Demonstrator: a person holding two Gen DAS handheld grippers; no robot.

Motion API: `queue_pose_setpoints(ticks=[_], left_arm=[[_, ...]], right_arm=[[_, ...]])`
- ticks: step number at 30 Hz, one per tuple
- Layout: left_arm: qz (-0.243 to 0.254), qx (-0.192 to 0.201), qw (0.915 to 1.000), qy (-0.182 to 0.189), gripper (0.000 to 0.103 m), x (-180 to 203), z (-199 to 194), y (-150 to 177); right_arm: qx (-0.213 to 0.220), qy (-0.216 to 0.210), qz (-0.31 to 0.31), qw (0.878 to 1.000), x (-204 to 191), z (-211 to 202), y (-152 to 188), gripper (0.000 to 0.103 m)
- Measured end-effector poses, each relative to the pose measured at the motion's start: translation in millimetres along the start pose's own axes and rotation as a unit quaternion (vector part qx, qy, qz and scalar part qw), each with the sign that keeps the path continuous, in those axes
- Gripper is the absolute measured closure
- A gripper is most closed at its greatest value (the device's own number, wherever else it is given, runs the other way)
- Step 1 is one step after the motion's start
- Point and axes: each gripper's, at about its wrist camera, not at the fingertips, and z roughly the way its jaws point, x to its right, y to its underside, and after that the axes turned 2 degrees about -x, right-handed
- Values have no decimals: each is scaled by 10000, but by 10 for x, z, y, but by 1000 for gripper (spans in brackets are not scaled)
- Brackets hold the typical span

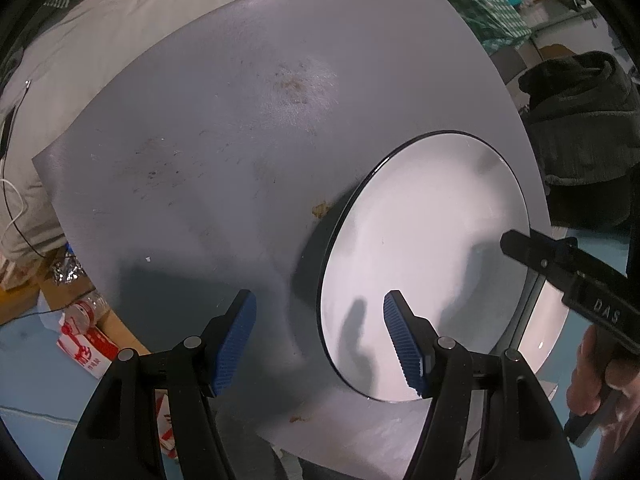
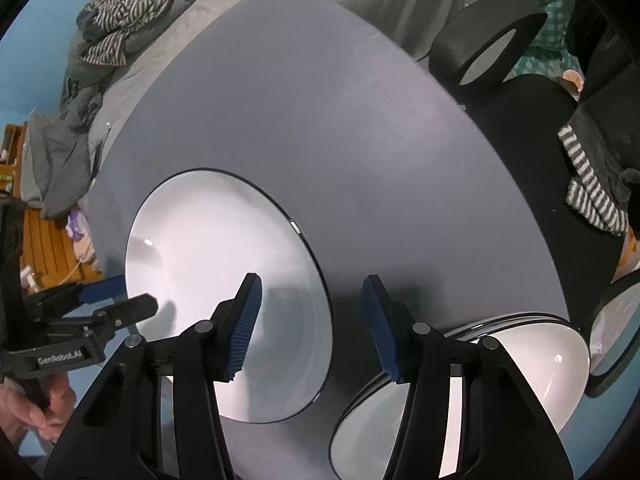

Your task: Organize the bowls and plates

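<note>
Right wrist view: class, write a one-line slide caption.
Open right hand-held gripper hovers over the plate on the table, stacked bowls alongside.

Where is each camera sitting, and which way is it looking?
Left wrist: rides on the left hand-held gripper, looking down across the grey table at the white plate; its own open blue fingers show.
Right wrist: rides on the right hand-held gripper, facing the plate, with stacked bowls on the right; open fingers show.
Shared: plate, table, and each other's gripper.
</note>
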Motion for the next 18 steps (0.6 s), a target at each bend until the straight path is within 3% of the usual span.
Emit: queue_pose_setpoints(ticks=[3,6,11,18], left_arm=[[8,3,10000,47,36,-1,-1,33],[51,-16,10000,43,36,-5,2,42],[104,-69,9999,96,60,14,28,15],[151,-226,9994,202,78,8,100,31]], right_arm=[[-56,-3,-57,10000,-21,28,-12,49],[-106,-35,-99,9999,-32,57,-20,57],[-94,112,-177,9997,-70,94,-4,62],[-63,254,-10,9997,2,99,1,79]])
